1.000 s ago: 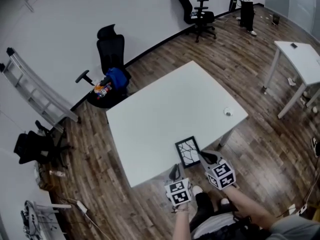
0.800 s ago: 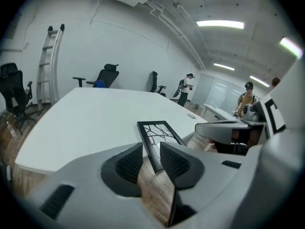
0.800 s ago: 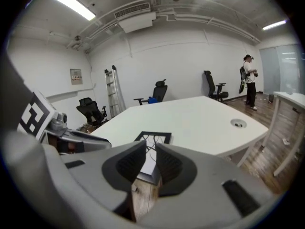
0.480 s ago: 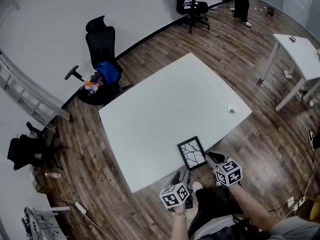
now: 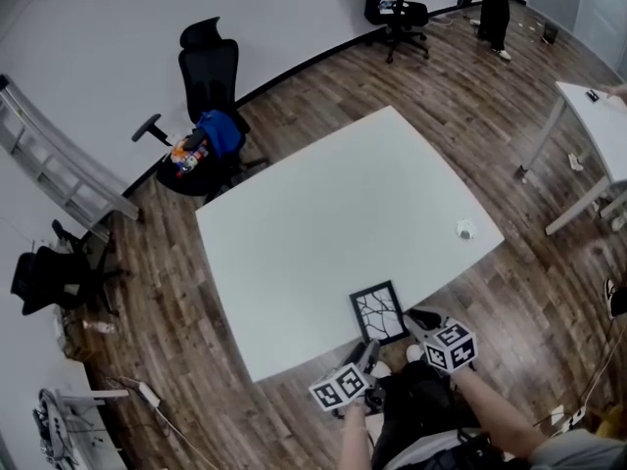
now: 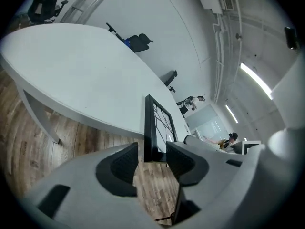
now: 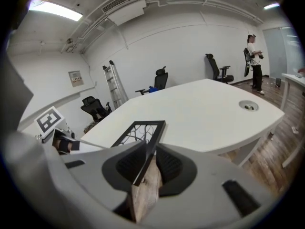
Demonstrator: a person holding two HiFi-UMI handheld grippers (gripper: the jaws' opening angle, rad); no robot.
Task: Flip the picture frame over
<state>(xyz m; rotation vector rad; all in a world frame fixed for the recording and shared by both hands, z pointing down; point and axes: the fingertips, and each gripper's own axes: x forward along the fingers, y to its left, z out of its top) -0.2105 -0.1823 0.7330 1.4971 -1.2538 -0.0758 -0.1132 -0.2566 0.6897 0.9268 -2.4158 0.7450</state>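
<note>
A black picture frame (image 5: 378, 313) with a white branching pattern lies flat on the near edge of the white table (image 5: 323, 204). In the left gripper view the frame's (image 6: 159, 128) near corner stands between the jaws of my left gripper (image 6: 151, 163). Those jaws are open, with a gap on the left side. In the head view that left gripper (image 5: 367, 352) sits just off the table's edge, below the frame. My right gripper (image 5: 416, 318) is at the frame's near right corner. Up close, the right gripper (image 7: 148, 163) is shut on the frame's (image 7: 138, 130) overhanging corner.
A small round fitting (image 5: 466, 230) sits in the table's right corner. A black office chair with a blue bag (image 5: 211, 116) stands beyond the table, a ladder (image 5: 59, 164) at left. Another white table (image 5: 598, 116) is at right. A person (image 5: 495, 8) stands far back.
Both grippers have sunk toward the frame's near edge. The left gripper's marker cube has rolled over. The frame lies where it was.
</note>
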